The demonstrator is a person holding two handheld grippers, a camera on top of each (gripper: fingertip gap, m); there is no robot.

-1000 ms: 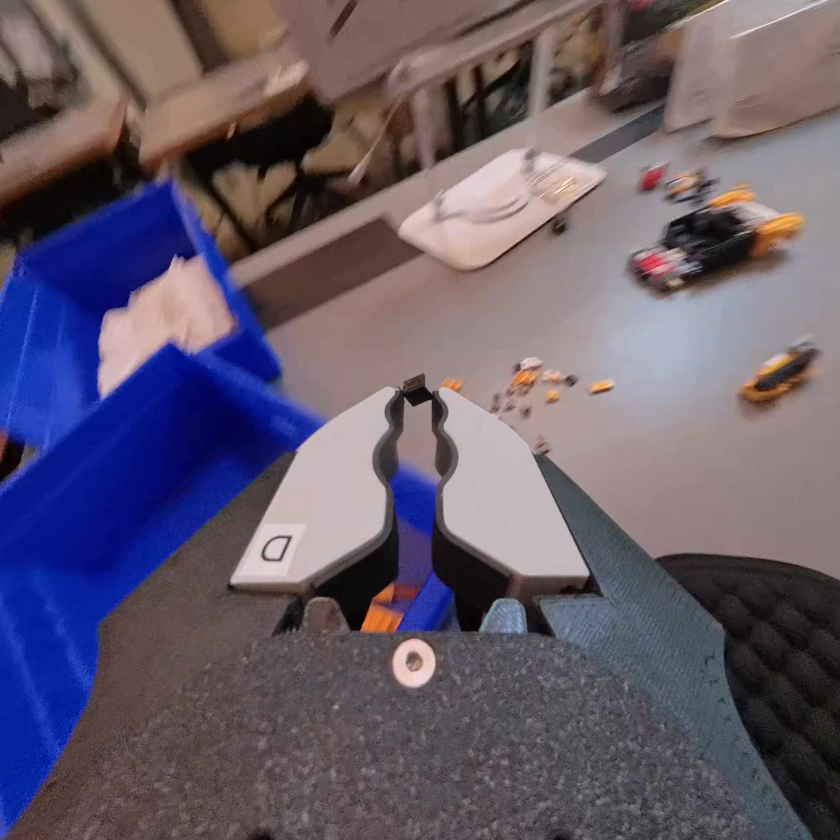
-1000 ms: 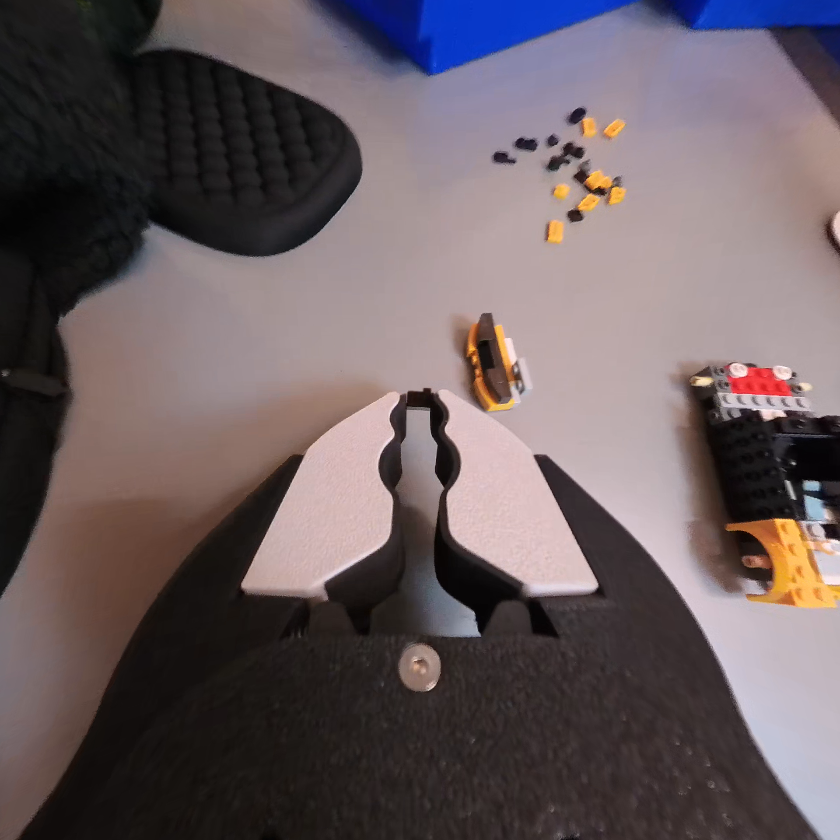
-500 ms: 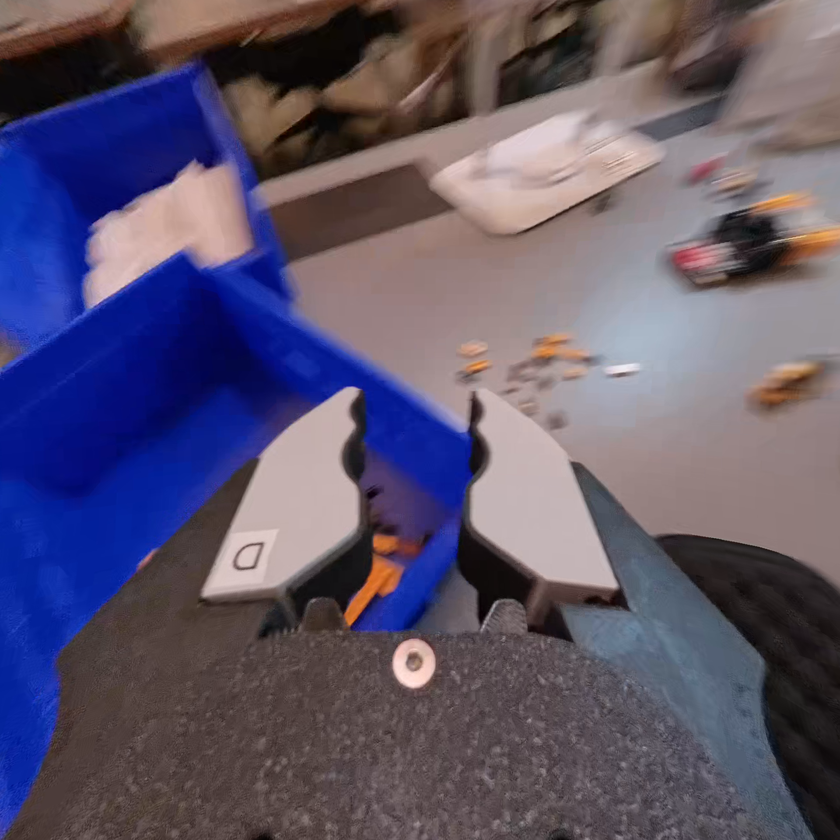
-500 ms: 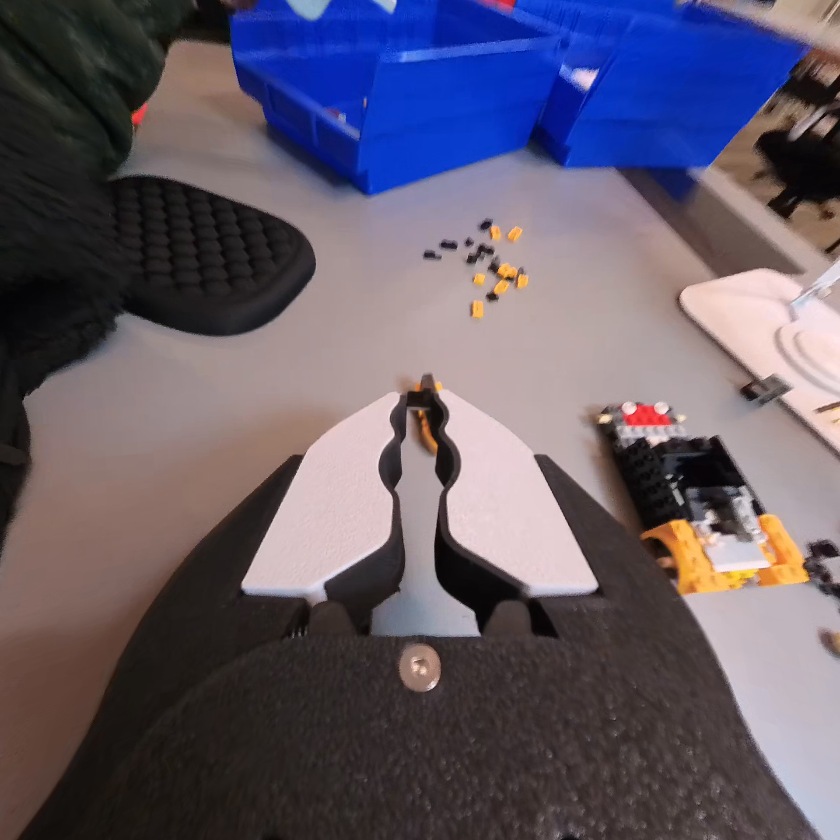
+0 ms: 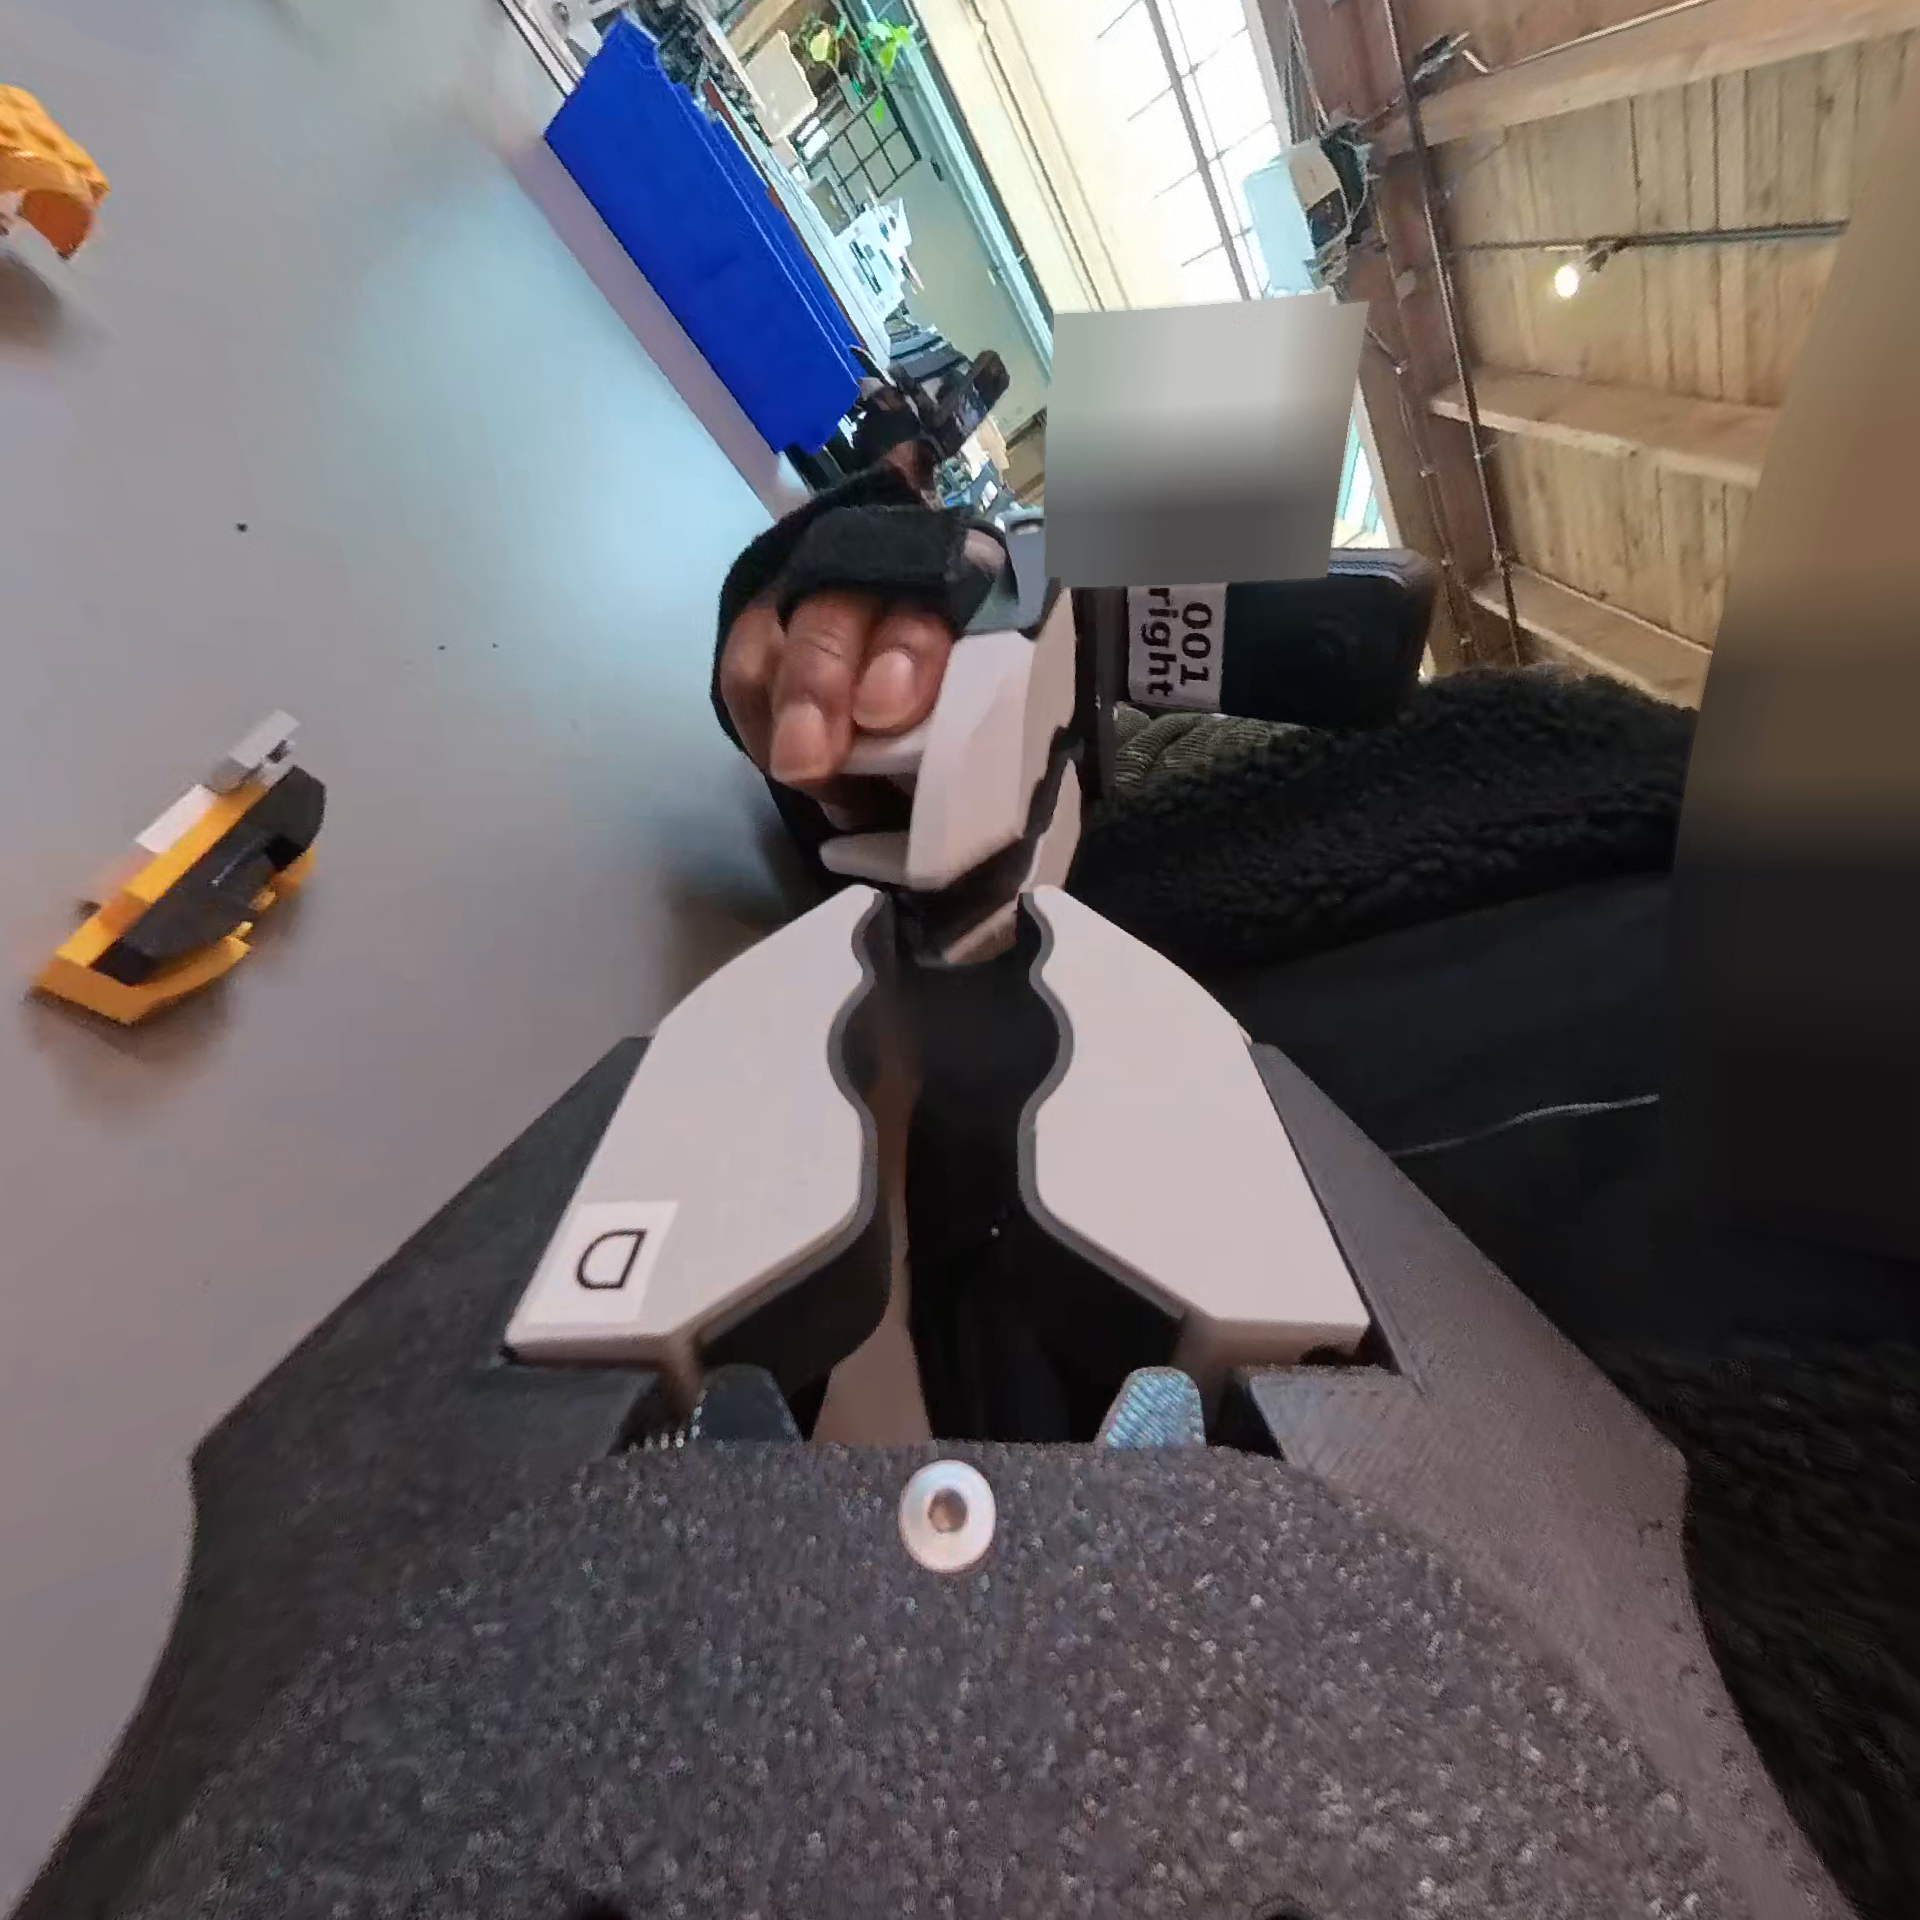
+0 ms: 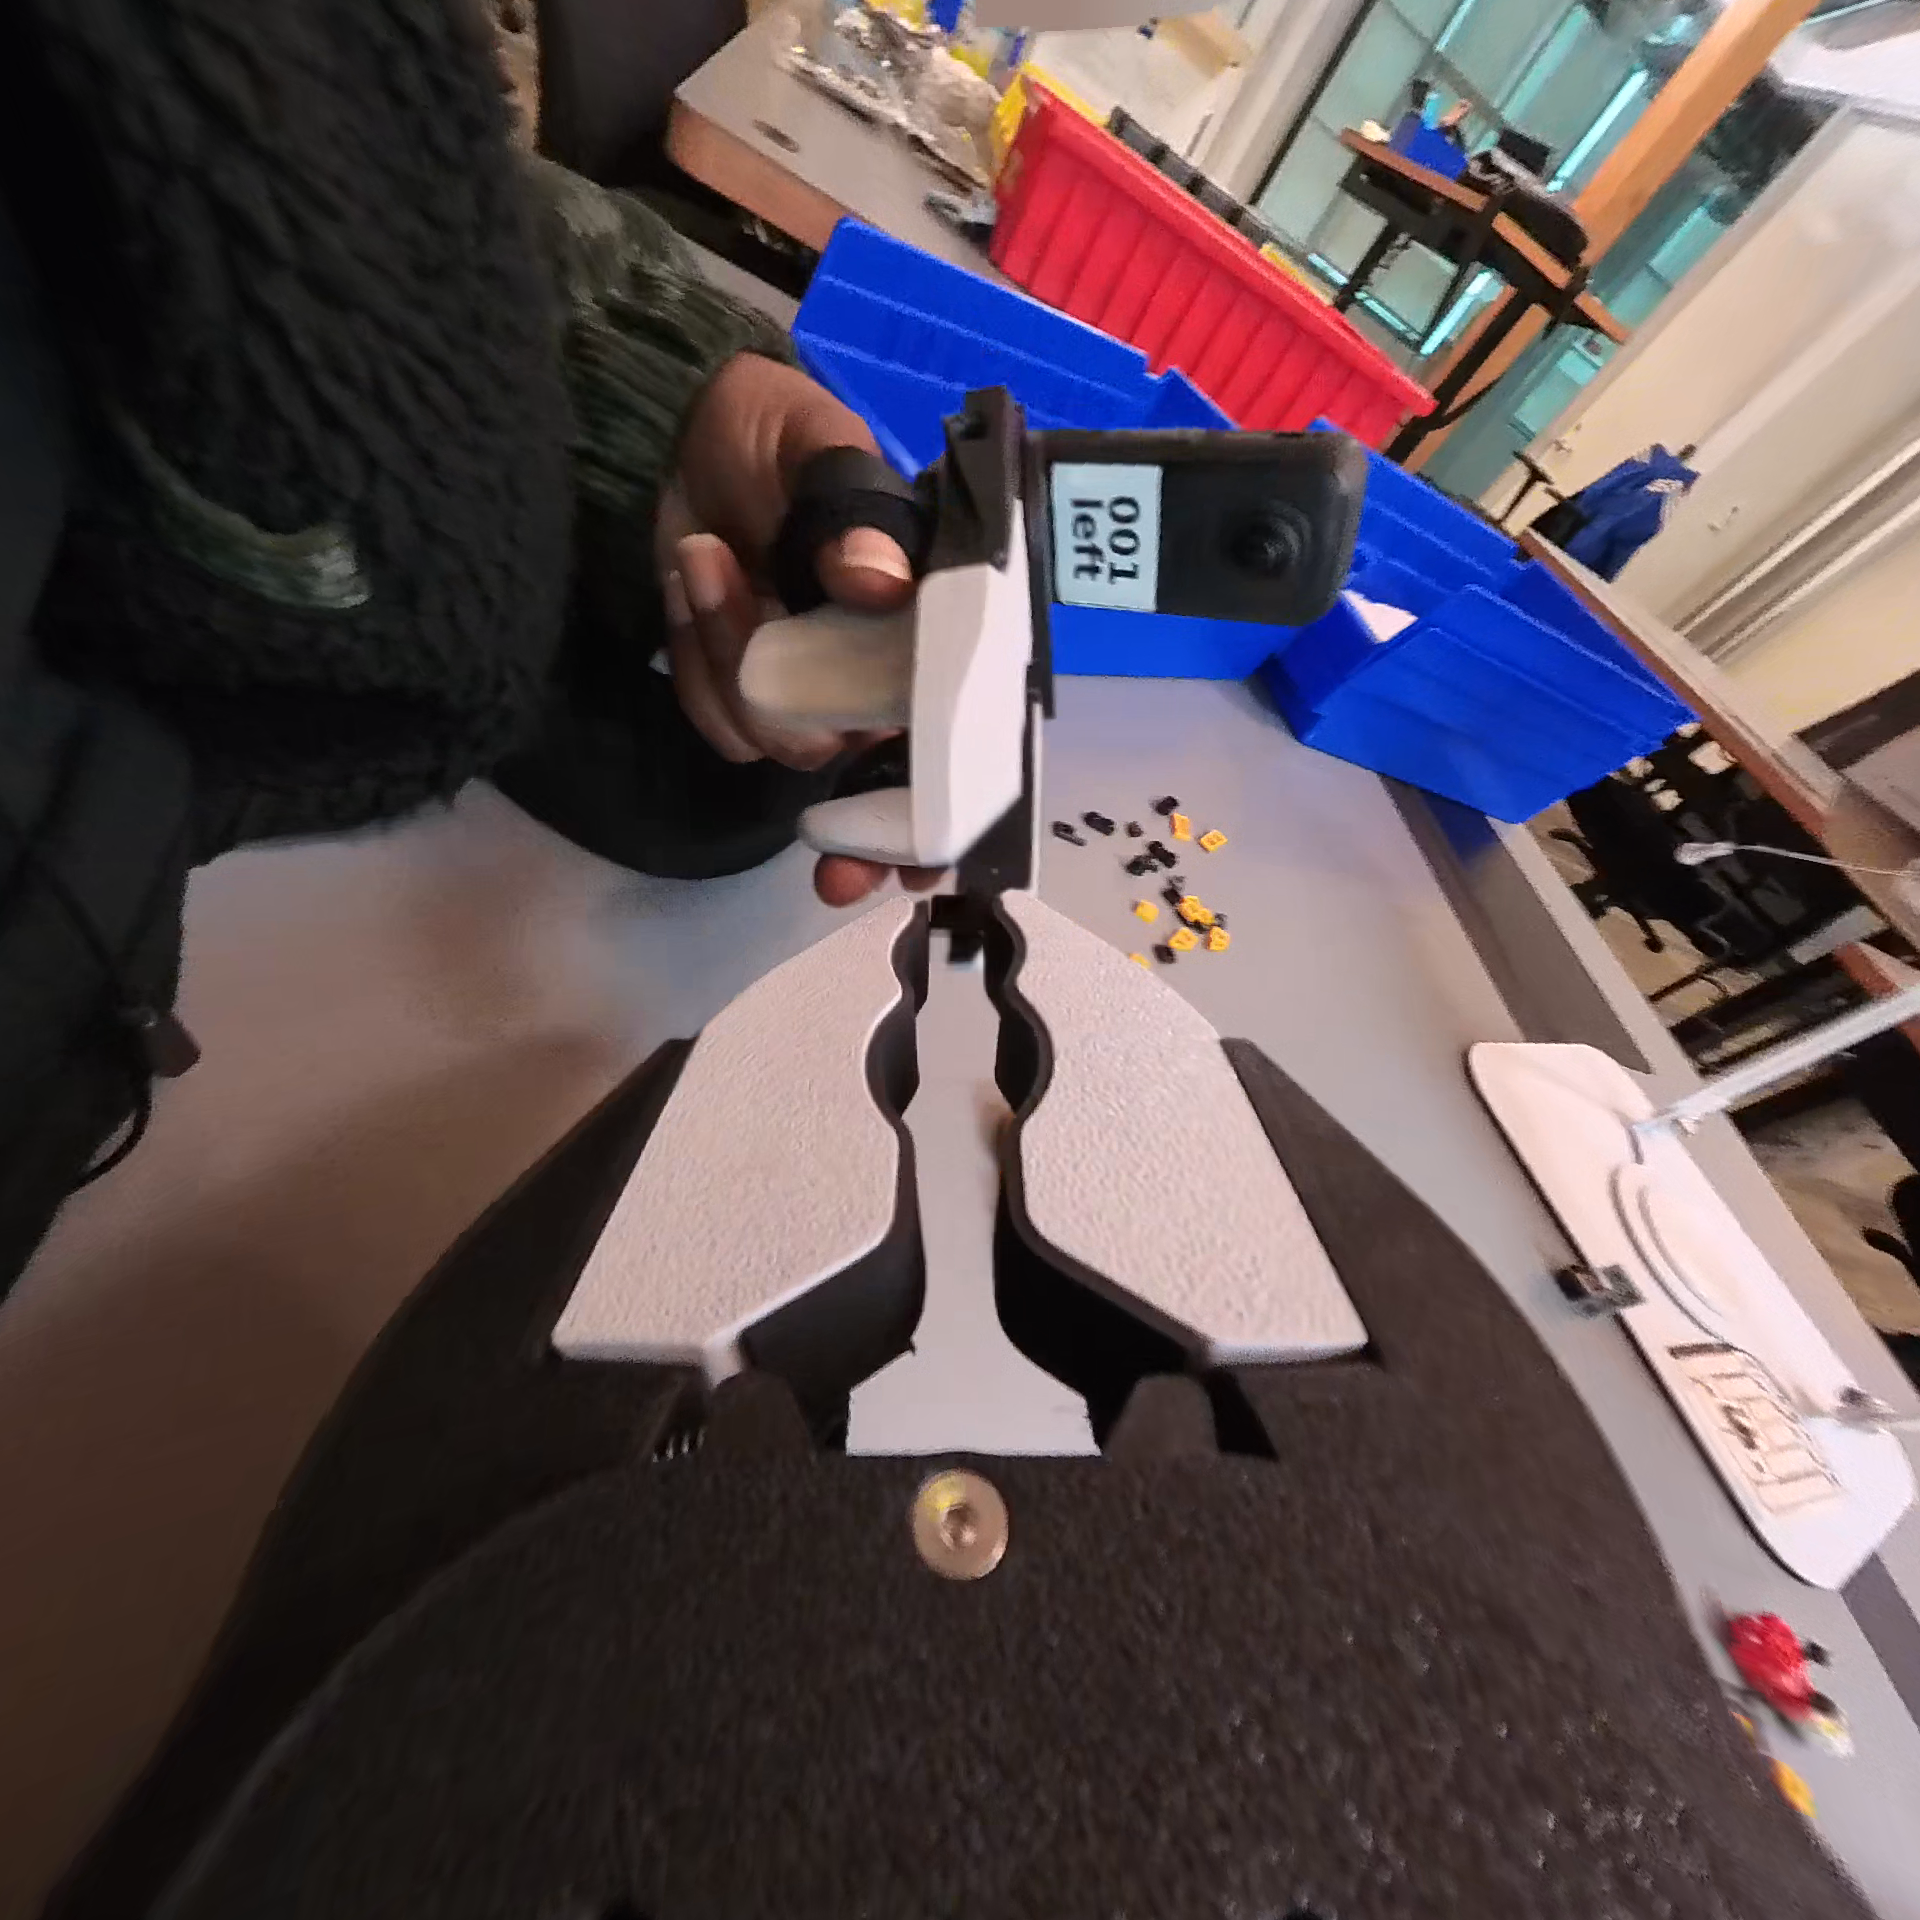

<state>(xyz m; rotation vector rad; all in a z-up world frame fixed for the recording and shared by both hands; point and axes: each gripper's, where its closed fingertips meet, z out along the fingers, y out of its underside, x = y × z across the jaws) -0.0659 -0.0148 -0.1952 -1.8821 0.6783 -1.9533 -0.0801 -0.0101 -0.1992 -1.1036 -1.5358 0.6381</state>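
The right gripper (image 6: 956, 920) has its jaws nearly closed, both tips pressed on a small black piece (image 6: 958, 928) held above the grey table (image 6: 416, 987). The left gripper (image 5: 956, 914) meets it tip to tip, turned edge-on to it. Its jaws stand partly apart, with the right gripper's tips and the black piece between them; whether its pads (image 5: 1049, 914) press on anything I cannot tell. Each gripper is held by a hand (image 6: 748, 623) in a dark fleece sleeve (image 6: 312, 416).

Only the right wrist view shows the black piece clearly. It also shows a scatter of small black and orange bricks (image 6: 1174, 894) lying just beyond the tips, blue bins (image 6: 1039, 353) along the far edge of the table with a red bin (image 6: 1195, 270) behind them, a white board (image 6: 1662, 1247) at the right edge, and a blurred red brick bit (image 6: 1766, 1662) near the right corner.

Only the left wrist view shows an orange-and-black brick part (image 5: 187, 883) lying alone on the table, well apart from both grippers, and part of an orange brick build (image 5: 52, 166) at the picture's upper left corner
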